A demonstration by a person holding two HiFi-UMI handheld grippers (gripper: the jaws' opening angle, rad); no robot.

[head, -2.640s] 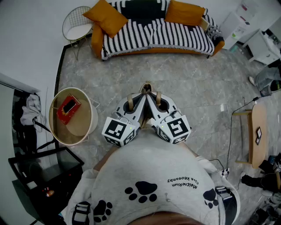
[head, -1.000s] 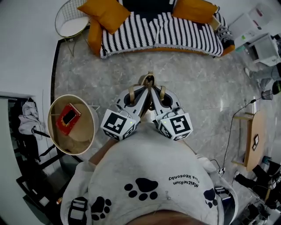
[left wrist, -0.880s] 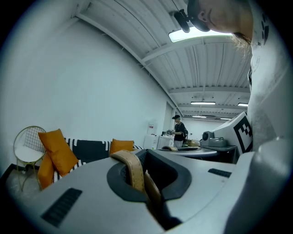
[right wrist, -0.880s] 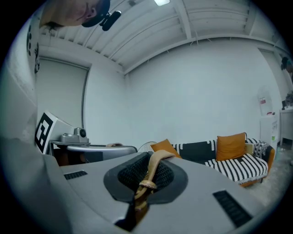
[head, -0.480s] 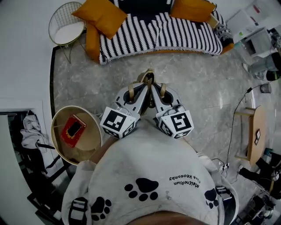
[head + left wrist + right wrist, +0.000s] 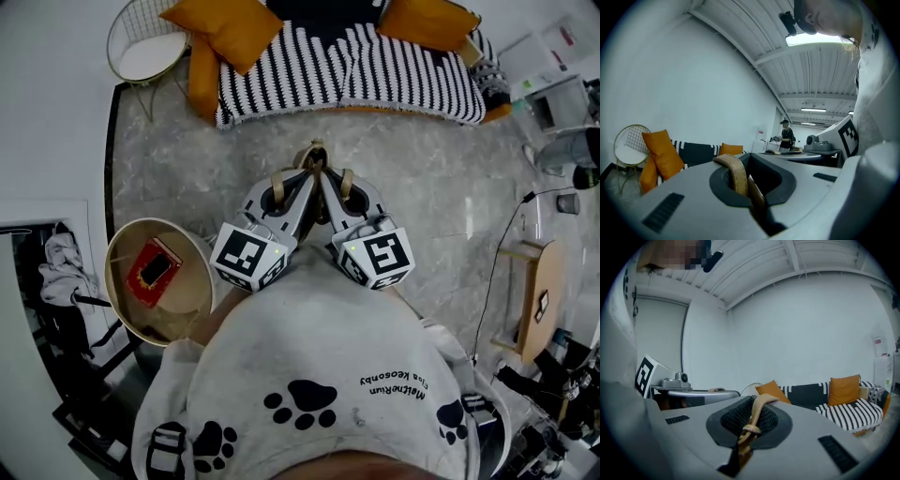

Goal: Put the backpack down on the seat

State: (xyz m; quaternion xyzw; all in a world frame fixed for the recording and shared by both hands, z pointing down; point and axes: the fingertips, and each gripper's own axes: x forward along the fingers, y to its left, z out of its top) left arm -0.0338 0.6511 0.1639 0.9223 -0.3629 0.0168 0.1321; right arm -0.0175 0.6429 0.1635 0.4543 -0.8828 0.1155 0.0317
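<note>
The person stands on the grey marble floor (image 6: pixel 431 197) facing the striped sofa (image 6: pixel 375 70), both tools held close together at chest height and pointing roughly level at it. The left gripper (image 6: pixel 302 183) has its fingers pinched tight on a tan strap (image 6: pixel 733 173), which loops up out of the dark pads. The right gripper (image 6: pixel 328 185) is clamped the same way on a second tan strap (image 6: pixel 757 411).

I can't see the body of the backpack from anywhere. Only these straps show, plus a tan loop (image 6: pixel 314 155) poking out just past the two tips. I'd guess the bag hangs below the tools in front of the person, over open floor and well short of the sofa.

So this looks like the carrying stretch, with the bag in hand and not yet at the seat. Next comes closing the gap to the sofa and picking the free striped cushion between the orange pillows (image 6: pixel 230 28). Then the bag should be lowered until it rests there before either grip is let go. The wire chair (image 6: pixel 150 47) beside the sofa is another possible seat.
</note>
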